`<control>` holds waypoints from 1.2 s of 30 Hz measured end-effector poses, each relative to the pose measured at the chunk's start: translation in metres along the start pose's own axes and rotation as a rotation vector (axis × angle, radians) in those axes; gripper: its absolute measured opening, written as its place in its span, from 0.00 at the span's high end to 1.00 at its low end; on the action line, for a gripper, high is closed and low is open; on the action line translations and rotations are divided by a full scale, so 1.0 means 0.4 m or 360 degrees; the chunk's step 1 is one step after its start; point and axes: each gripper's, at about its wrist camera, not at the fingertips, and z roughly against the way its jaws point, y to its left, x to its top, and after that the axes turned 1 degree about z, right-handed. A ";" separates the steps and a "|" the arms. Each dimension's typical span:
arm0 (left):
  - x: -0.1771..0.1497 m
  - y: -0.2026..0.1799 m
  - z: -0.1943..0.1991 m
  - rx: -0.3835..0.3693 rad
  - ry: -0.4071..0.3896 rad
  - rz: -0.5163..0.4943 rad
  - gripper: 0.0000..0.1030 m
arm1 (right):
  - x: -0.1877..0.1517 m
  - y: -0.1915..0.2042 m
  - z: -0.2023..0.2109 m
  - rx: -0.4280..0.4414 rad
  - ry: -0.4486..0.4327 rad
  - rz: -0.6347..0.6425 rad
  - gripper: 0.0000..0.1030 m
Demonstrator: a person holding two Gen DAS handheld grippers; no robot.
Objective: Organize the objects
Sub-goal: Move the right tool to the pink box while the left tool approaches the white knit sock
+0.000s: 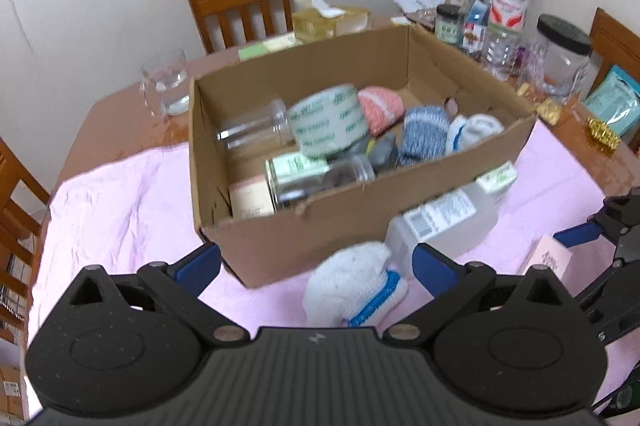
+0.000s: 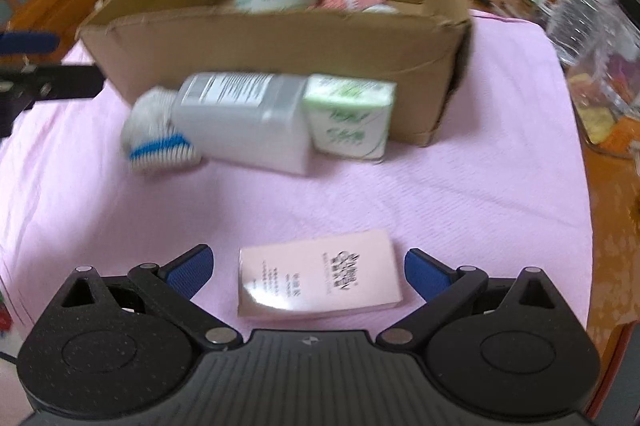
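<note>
Pink cloth [image 2: 460, 185] over wooden table. Right gripper [image 2: 306, 272] wide open, empty, straddling flat pink cardboard packet [image 2: 318, 276]; left gripper [image 1: 316, 262] wide open, empty, near white blue-striped rolled sock [image 1: 354, 286]. Brown cardboard box [image 1: 320, 226] beyond, part-filled. Likely pickup step (frames blurred): close, lift, box.

Left wrist view rides above its own left gripper [image 1: 316, 262], looking down and forward across the pink cloth [image 1: 120, 193] into the open cardboard box [image 1: 304, 226] at twelve o'clock, close in. Right wrist view sits lower over the right gripper [image 2: 306, 272], facing the same box's outer wall from nearer the cloth. Both share the box, the white sock [image 1: 356, 282] and grey bottle [image 1: 444, 222] lying before it.
</note>
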 end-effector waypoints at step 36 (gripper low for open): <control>-0.145 0.046 -0.136 -0.0044 0.0208 -0.0076 0.02 | -0.032 0.014 -0.025 -0.0141 -0.0061 0.0046 0.00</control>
